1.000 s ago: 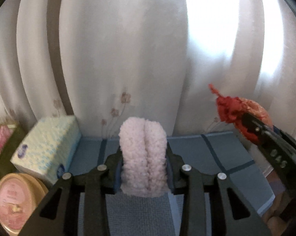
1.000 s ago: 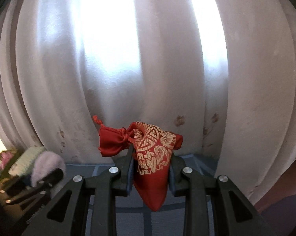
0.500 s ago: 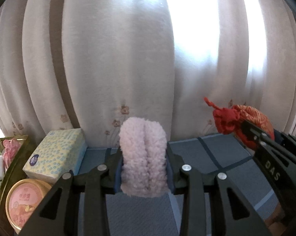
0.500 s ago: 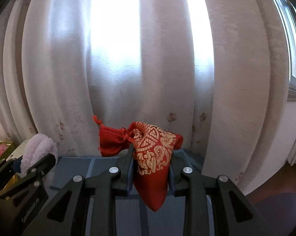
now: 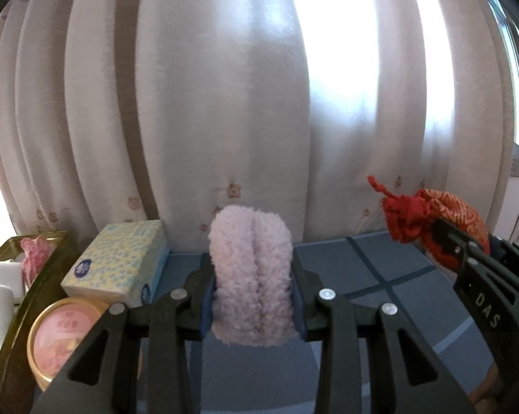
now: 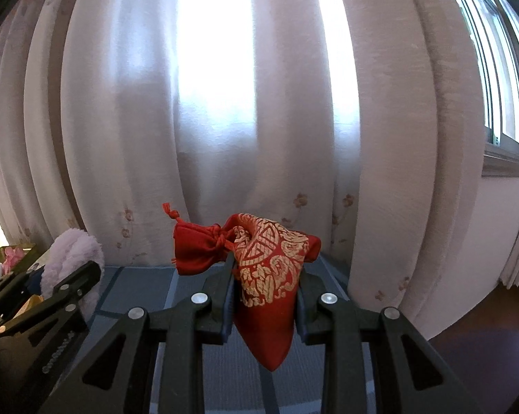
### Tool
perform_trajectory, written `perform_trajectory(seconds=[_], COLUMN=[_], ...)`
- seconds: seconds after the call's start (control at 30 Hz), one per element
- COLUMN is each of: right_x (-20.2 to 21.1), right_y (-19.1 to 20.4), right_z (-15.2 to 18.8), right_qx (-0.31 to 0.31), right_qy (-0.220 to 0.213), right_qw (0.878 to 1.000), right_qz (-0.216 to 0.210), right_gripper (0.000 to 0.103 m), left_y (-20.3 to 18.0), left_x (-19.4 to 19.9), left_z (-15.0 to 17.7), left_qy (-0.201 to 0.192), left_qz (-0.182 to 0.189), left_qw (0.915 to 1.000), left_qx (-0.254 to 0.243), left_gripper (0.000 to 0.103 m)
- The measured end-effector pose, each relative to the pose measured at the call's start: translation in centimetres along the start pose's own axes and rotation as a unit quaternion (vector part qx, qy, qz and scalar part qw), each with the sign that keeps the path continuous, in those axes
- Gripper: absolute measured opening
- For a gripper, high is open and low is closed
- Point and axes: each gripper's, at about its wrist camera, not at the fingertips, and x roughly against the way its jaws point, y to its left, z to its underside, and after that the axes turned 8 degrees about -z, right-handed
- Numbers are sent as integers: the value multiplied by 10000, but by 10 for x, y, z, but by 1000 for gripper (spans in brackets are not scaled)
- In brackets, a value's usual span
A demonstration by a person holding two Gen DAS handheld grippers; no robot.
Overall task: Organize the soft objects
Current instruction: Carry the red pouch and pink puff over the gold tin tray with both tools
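Observation:
My left gripper (image 5: 252, 296) is shut on a fluffy pale pink cloth (image 5: 250, 269), folded upright between its jaws, held above the blue checked tabletop (image 5: 380, 276). The cloth also shows at the left of the right wrist view (image 6: 76, 255). My right gripper (image 6: 264, 296) is shut on a red drawstring pouch with gold pattern (image 6: 266, 265), its tied neck pointing left. The pouch and right gripper show at the right of the left wrist view (image 5: 431, 224).
A tissue box with blue dots (image 5: 118, 258) and a round pink tin (image 5: 62, 331) stand at the left. A gold-rimmed tray (image 5: 4, 327) holds white and pink items. White curtains (image 5: 259, 103) hang behind the table; a window (image 6: 493, 69) is at the right.
Both grippers have pulled back and up a little from the curtain, still holding their items. More of the table and the tray at the left have come into view.

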Motion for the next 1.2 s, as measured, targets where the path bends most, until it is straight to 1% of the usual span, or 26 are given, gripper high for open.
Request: perform_trajectory(seconds=[0.2,0.33,0.43,0.53,0.7,1.03,1.2], right_x=[22,41,52,60,72,87,89], right_y=[-1,6,12,11,13,39,49], right_z=[4,9,12,14,18,24,27], right_qx=[-57,47,79,-46,-238,-121,-132], right_qy=[-103,-359,-368,-401,-434,-457,-456], right_qw=[9999,9992,9992,9991,9987,9989,9988], right_qz=[34,148,141,132,83,-66,-128], right_gripper=[30,30,30,30,30,30,30], left_y=[6,13,15,19,28,43,54], left_x=[13,22,27,36,47,62,66], left_z=[5,8,10,13,17,22,25], left_qy=[-58,-76,-113,-187,-172,-177,-140], left_qz=[14,28,28,40,53,65,61], left_qw=[10000,10000,9999,9998,9998,9997,9997], left_qx=[12,38,33,41,104,122,207], left_gripper=[34,34,34,34,34,34,34])
